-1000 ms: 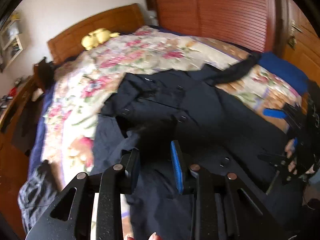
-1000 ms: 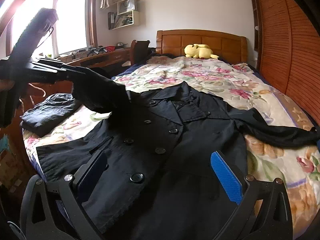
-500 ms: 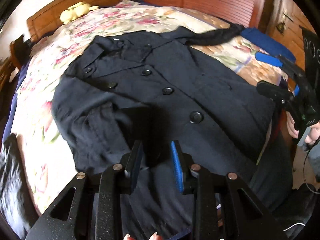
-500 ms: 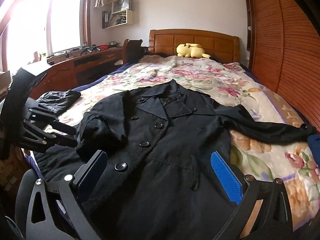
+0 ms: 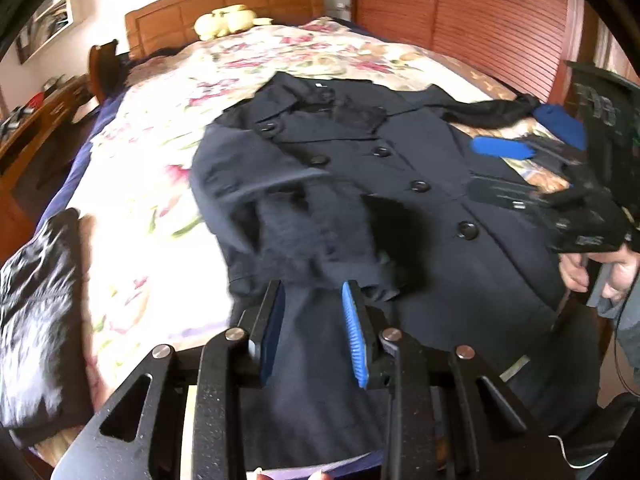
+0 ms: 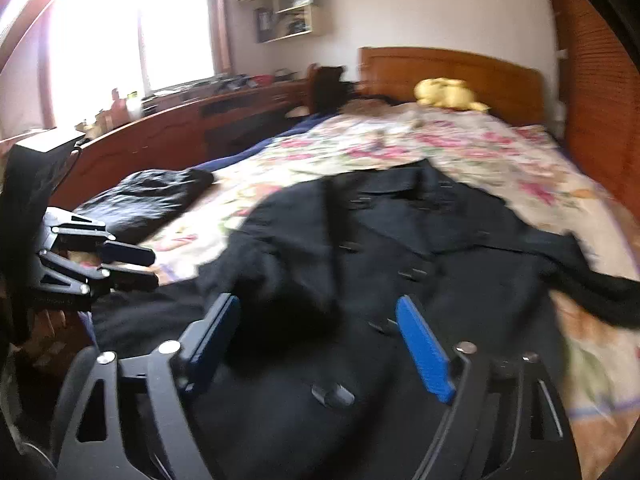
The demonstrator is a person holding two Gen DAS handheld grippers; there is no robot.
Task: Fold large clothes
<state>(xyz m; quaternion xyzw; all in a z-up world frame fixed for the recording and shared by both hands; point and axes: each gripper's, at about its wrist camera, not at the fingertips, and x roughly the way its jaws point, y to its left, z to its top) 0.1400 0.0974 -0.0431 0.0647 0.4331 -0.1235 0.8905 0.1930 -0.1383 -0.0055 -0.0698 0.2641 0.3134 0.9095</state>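
1. The coat point(image 5: 420, 184) lies face up on the bed point(image 5: 160, 184), ahead of both our grippers.
2. Its long axis runs from hem, nearest our fingers, to collar, toward the headboard point(image 5: 224, 12).
3. Our left gripper point(image 5: 314, 332) has its fingers apart, holding nothing.
4. Our right gripper point(image 6: 320, 344) is spread wide above the buttons.

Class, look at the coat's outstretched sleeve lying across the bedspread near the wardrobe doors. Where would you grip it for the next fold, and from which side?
Grip the sleeve near its cuff end, coming from the wardrobe side with the right tool, which is open. It lies flat and stretched away from the coat, so its free end probably lifts and swings across the buttoned front easily.
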